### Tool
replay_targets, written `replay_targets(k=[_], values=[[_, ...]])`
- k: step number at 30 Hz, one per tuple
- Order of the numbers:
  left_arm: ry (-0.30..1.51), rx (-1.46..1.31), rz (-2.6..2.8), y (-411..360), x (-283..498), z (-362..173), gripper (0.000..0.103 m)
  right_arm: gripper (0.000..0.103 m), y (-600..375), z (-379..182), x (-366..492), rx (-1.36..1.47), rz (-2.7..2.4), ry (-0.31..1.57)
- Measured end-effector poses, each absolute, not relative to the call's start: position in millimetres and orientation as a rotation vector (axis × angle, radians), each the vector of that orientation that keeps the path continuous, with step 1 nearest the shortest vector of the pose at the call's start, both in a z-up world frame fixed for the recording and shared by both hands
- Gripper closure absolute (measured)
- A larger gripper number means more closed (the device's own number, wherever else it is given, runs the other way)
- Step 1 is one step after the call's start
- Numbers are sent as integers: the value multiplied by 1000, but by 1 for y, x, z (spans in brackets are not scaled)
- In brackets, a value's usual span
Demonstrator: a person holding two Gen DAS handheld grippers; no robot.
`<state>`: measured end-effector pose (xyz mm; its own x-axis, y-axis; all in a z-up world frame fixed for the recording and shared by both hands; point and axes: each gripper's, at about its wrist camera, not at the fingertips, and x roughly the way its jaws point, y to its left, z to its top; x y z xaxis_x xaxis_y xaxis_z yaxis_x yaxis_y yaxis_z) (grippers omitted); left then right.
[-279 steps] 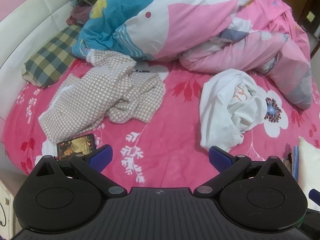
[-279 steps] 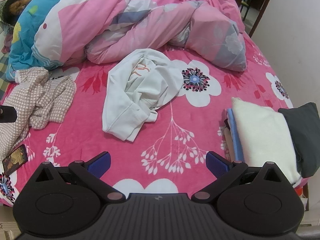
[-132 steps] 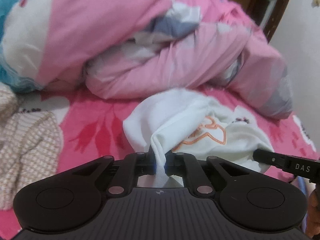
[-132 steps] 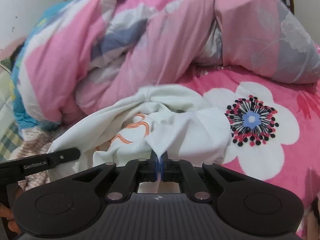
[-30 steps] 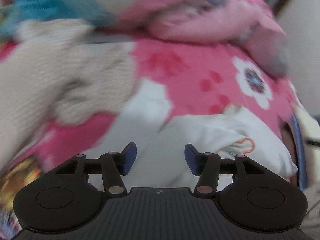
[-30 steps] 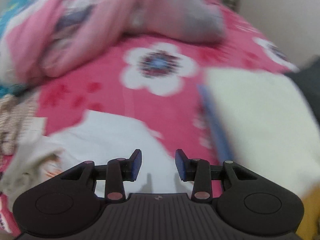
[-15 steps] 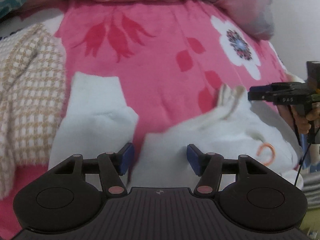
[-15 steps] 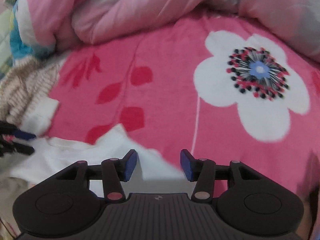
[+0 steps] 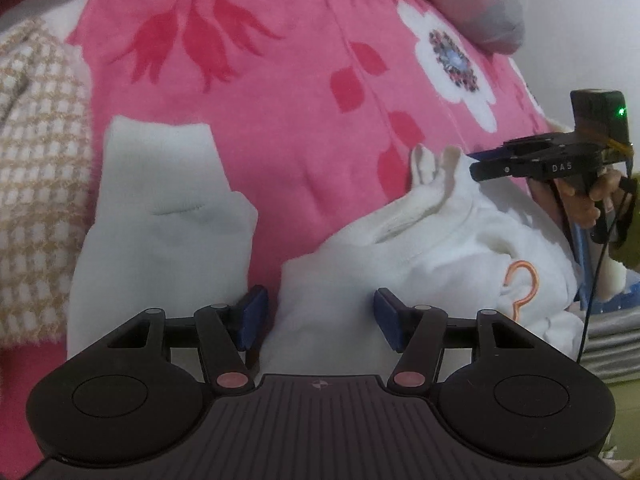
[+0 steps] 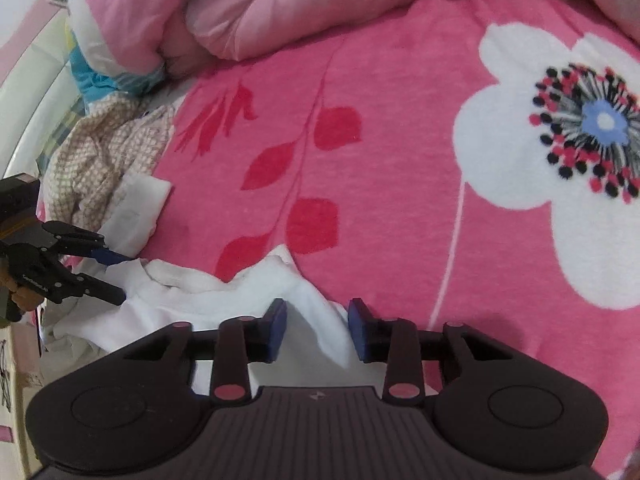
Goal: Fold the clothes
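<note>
Both tongs parted, gripping nothing. Left tongs (image 9: 318, 322) low over the soft white fleece top with an orange line drawing (image 9: 420, 248), blue pads either side of a ridge of cloth near one edge. Right tongs (image 10: 318, 330) likewise astride a raised white peak of the same garment, pads apart, not yet pinching.

White top spread part-flat, part-rumpled on the pink flower-print plush bed cover (image 9: 288, 92), close to the near edge of the bed; one sleeve (image 9: 160, 208) laid out straight to the left, opposite side bunched with a cuff or corner standing up. Beside it, touching or nearly so, a crumpled beige-and-white checked knit garment (image 9: 36, 200). Heaped pink quilt (image 10: 280, 4) well behind.

Judged by look: light, limp, thick-piled fabric; no stiffness, so sagging and dragging likely when lifted, and clinging to the plush cover probable. Best purchase at seams, hem or shoulder corners, both sides taken level. Pinching a loose mid-panel fold risks lifting a single layer and skewing the fold.
</note>
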<state>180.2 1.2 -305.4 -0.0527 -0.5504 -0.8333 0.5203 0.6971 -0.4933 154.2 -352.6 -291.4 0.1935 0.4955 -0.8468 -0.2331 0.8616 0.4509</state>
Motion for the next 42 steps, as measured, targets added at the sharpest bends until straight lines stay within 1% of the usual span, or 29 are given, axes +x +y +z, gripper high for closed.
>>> replay_targets(k=[2,3,4,5,6,7,9,13,14,15,16,17,18,19,21,23,27,31,35,39,41,42], values=[[1368,-17,-881,-1,179,-307,44,64,-352,-296,155,254,529,1299],[1360,-13,-887,-1,177,-305,47,72,-352,-293,153,252,542,1293],[1352,-10,-893,-1,175,-304,48,83,-352,-288,150,244,549,1275],[1348,-8,-900,0,173,-301,52,88,-353,-280,146,230,552,1250],[1342,-10,-910,2,170,-296,53,93,-354,-273,141,216,554,1225],[1333,-19,-915,5,168,-293,52,95,-355,-264,136,215,563,1197],[1322,-37,-909,12,165,-287,47,97,-359,-245,125,230,590,1139],[1330,-41,-844,16,171,-294,46,97,-354,-223,108,234,671,1113],[1313,-33,-843,15,170,-293,48,97,-351,-220,104,228,692,1111],[1295,-26,-842,14,169,-292,62,97,-348,-218,101,219,707,1109],[1278,-18,-841,13,169,-291,73,97,-345,-215,99,198,710,1103],[1260,-11,-840,12,168,-290,80,97,-343,-213,96,170,709,1095],[1213,24,-843,11,162,-281,83,98,-340,-211,93,148,707,1087],[1177,46,-849,11,154,-272,90,98,-339,-207,89,131,711,1079],[1117,77,-860,12,137,-253,94,100,-336,-198,79,97,723,1051],[1075,98,-880,13,118,-234,95,101,-331,-186,69,48,722,1011],[1037,169,-959,7,79,-212,95,101,-317,-166,50,-51,753,956],[1050,273,-980,-3,57,-228,95,101,-304,-180,49,-133,742,975],[1041,279,-951,-3,57,-236,95,99,-304,-199,71,-175,686,965],[1028,280,-935,-1,59,-235,95,87,-301,-225,101,-244,689,994],[1029,286,-935,-2,60,-235,95,78,-299,-239,116,-279,693,1012],[1027,291,-935,-3,59,-235,95,70,-298,-246,124,-296,695,1021]])
